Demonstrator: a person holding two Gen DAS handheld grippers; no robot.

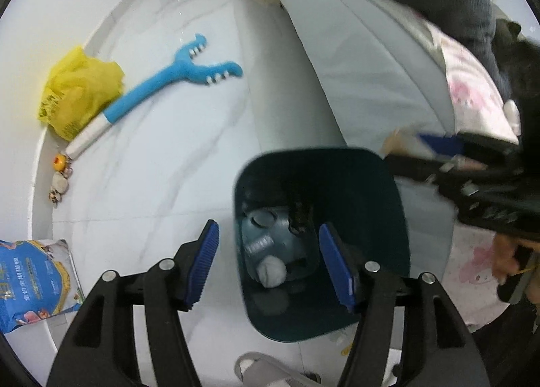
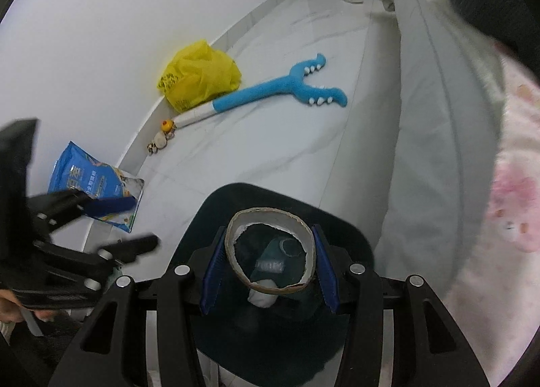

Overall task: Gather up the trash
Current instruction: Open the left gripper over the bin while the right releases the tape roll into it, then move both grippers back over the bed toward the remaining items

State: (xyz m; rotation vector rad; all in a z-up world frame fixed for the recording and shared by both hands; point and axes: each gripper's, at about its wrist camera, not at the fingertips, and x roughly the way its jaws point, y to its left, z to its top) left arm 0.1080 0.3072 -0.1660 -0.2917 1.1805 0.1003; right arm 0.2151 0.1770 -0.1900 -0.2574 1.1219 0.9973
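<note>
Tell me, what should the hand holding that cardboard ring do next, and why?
Probably open the right gripper to drop the brown cardboard tape ring. It is pinched between the blue pads directly above the dark teal plastic bin, where a crumpled white tissue already lies.

right claw (image 2: 270,265) gripping cardboard ring (image 2: 233,262), over bin (image 2: 351,235)
</note>
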